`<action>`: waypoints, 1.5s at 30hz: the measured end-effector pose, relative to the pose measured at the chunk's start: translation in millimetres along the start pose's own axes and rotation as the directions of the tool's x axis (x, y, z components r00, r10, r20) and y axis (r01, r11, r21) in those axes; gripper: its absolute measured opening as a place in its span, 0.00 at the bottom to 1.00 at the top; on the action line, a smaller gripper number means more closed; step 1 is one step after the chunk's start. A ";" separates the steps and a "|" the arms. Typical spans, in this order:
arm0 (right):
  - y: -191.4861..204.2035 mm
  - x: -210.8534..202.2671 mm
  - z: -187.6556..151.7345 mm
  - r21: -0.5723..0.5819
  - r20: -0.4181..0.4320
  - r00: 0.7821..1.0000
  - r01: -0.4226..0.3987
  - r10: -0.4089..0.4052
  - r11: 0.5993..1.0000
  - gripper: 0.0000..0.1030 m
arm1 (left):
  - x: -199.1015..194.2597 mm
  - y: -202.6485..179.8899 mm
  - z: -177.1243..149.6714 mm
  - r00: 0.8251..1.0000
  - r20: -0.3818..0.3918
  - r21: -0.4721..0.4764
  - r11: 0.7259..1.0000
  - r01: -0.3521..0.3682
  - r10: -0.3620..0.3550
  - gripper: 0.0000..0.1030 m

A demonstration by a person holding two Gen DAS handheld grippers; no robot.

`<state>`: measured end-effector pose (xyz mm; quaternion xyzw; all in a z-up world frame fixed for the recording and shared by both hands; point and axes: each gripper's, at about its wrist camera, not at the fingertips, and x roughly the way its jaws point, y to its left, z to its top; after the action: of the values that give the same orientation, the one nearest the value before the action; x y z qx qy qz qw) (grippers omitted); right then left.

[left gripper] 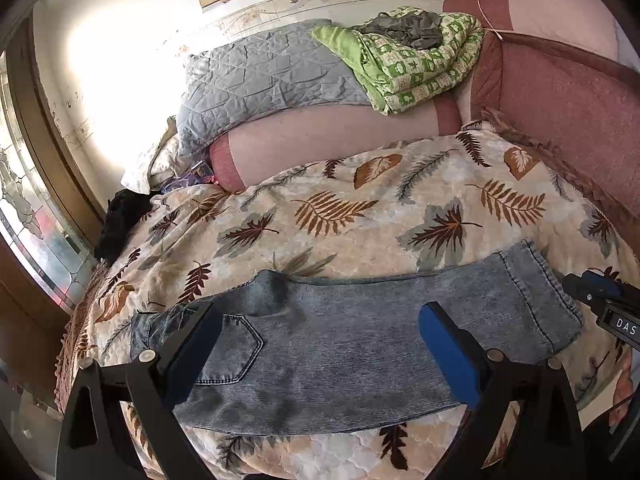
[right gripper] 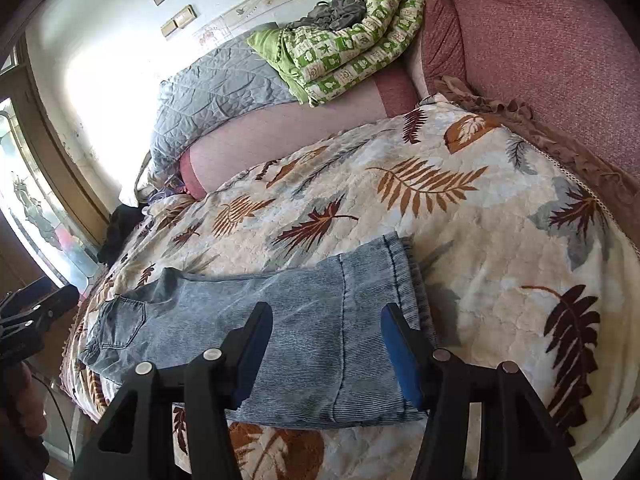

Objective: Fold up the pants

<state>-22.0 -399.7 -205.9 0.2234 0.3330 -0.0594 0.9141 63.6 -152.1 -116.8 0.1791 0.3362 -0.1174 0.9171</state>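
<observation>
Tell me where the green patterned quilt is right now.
The green patterned quilt lies folded at the far side of the bed in both wrist views, resting between the grey quilted pillow and the red headboard.

Leaf-print bedspread [left gripper: 360,200] – jeans [left gripper: 340,340] flat on it.

Black tongs [left gripper: 320,354], blue pads [left gripper: 450,354], silver screws, white "DAS" label

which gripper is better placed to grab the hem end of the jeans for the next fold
Probably the right gripper. Its open jaws hang over the hem end of the faded blue denim jeans, folded lengthwise on the leaf-print bedspread. The left gripper, also open, sits toward the pocket end.
</observation>
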 end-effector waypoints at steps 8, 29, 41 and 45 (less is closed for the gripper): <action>-18.1 -6.2 -0.7 0.039 0.002 1.000 0.019 -0.019 0.999 0.58 | 3.5 -13.2 -4.3 1.000 -0.022 0.032 0.999 0.020 -0.020 0.96; -16.4 51.9 -26.7 -0.064 -0.257 0.959 0.108 -0.121 0.992 0.28 | 121.0 -29.3 -78.6 0.916 -0.398 0.036 0.996 0.077 -0.057 0.96; 19.3 37.9 -28.0 -0.208 -0.191 0.977 0.057 -0.098 0.976 0.22 | 114.8 13.8 -82.2 0.934 -0.350 -0.024 0.998 0.066 -0.070 0.96; 56.2 59.8 -45.9 -0.320 -0.274 0.959 -0.016 -0.077 0.947 0.22 | 117.8 60.7 -83.6 0.939 -0.343 -0.072 0.996 -0.047 0.019 0.96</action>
<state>11.8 -326.6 -254.4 0.0736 0.4690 0.0135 0.8800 123.8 -74.1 -238.7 0.1658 0.4917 -0.0557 0.8530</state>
